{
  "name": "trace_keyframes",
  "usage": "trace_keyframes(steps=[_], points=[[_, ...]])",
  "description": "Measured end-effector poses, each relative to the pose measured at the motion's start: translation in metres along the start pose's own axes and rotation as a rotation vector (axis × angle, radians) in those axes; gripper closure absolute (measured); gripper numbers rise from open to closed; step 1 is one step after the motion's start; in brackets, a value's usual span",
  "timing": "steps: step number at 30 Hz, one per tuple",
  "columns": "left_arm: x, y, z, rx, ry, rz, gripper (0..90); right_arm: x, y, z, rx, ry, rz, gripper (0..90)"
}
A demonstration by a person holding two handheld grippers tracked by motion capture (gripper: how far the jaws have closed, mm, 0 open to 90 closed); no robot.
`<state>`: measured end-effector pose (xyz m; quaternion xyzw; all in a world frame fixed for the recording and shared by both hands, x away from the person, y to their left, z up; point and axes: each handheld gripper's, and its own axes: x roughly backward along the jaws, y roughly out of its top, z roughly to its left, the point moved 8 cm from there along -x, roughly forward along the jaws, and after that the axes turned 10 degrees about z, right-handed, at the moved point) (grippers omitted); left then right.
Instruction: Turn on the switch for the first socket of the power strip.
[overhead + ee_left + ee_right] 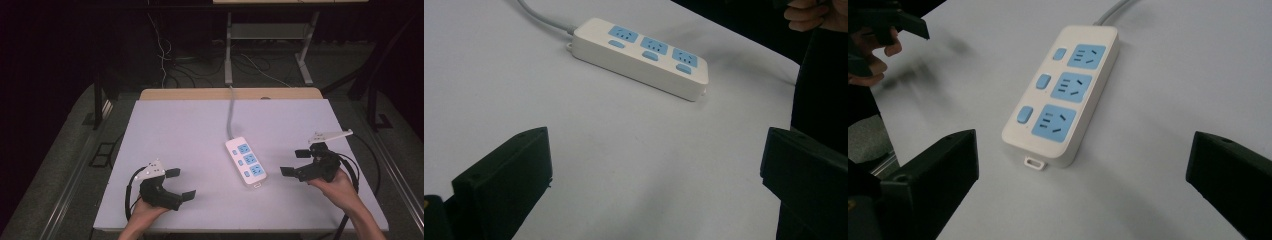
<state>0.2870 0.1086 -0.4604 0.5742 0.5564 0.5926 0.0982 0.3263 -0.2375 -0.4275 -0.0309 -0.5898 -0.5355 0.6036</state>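
A white power strip [245, 162] with three blue sockets and three blue switches lies flat near the middle of the white table [190, 125]; its grey cable [231, 112] runs off the far edge. My left gripper [180, 183] is held open at the front left, pointing at the strip [644, 57] from a distance. My right gripper [295, 162] is open just right of the strip [1060, 95], jaws wide apart with nothing between them.
Beyond the far edge a wooden strip [230, 93] borders the table, with desk legs [228, 50] and loose cables [165, 55] on the dark floor. Cables trail from both grippers at the front corners.
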Motion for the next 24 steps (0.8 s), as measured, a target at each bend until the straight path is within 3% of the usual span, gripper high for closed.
trace_keyframes(steps=[7,24], points=[[0.0,0.0,0.0,-0.001,0.003,0.003,0.0,0.001,-0.021,0.002,-0.021,0.01,-0.019,0.1],[0.0,-0.001,0.001,0.001,0.008,0.006,0.0,-0.02,-0.063,0.009,-0.04,0.008,-0.039,0.1]])
